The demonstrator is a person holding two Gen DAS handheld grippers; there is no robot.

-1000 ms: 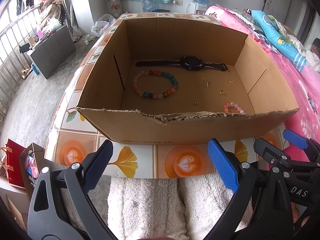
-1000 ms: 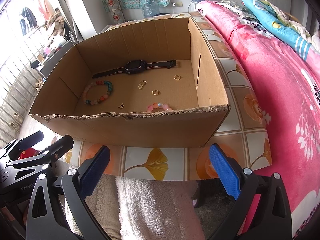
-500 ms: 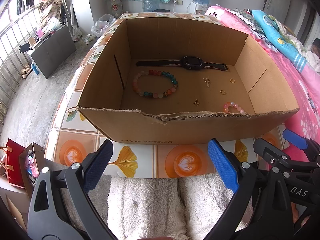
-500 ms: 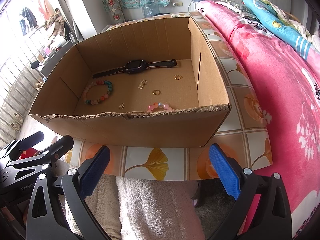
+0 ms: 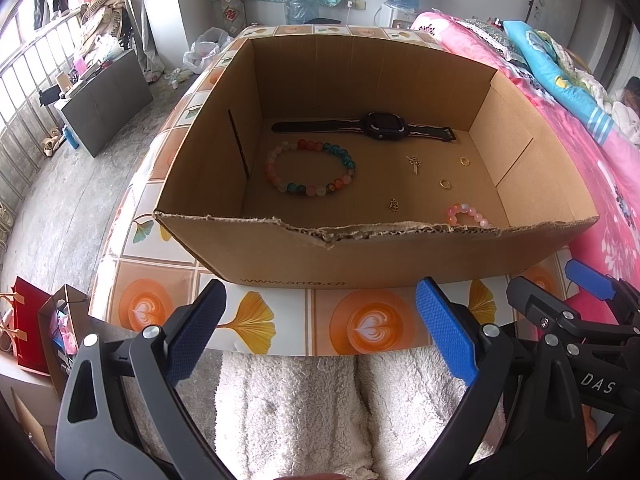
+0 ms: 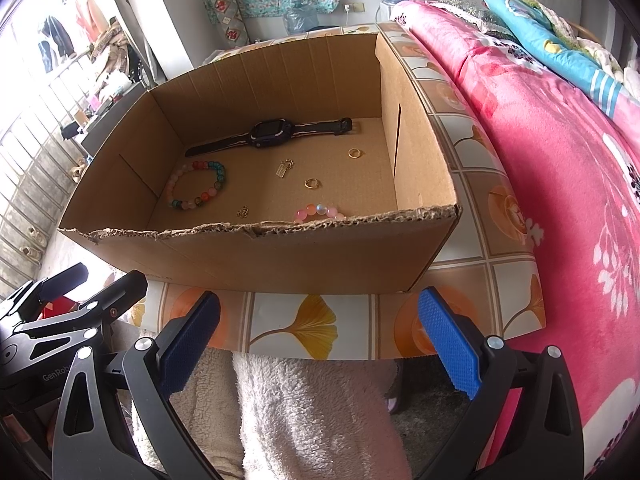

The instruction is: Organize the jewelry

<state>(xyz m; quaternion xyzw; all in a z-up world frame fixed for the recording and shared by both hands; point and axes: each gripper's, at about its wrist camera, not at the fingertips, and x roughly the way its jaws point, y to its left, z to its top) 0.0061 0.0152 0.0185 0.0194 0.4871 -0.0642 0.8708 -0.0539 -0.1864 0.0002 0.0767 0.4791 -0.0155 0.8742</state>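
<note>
- Glossy tile-patterned bench (image 5: 168, 292) carried a torn corrugated cardboard box (image 5: 360, 256).
- Inside lay a round beaded bracelet (image 5: 310, 168) (glassy) and a black watch (image 5: 384, 125).
- Left claw (image 5: 316, 332) and right claw (image 6: 316, 336) gaped wide, empty.
- Only the left view showed a red bag (image 5: 26, 324).

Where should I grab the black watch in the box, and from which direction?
Take the watch by its thick case, coming straight down from above: it lies flat by the far wall of the cardboard box, straps stretched left and right. Set the fingers across the case, near to far; the left gripper is open.
</note>
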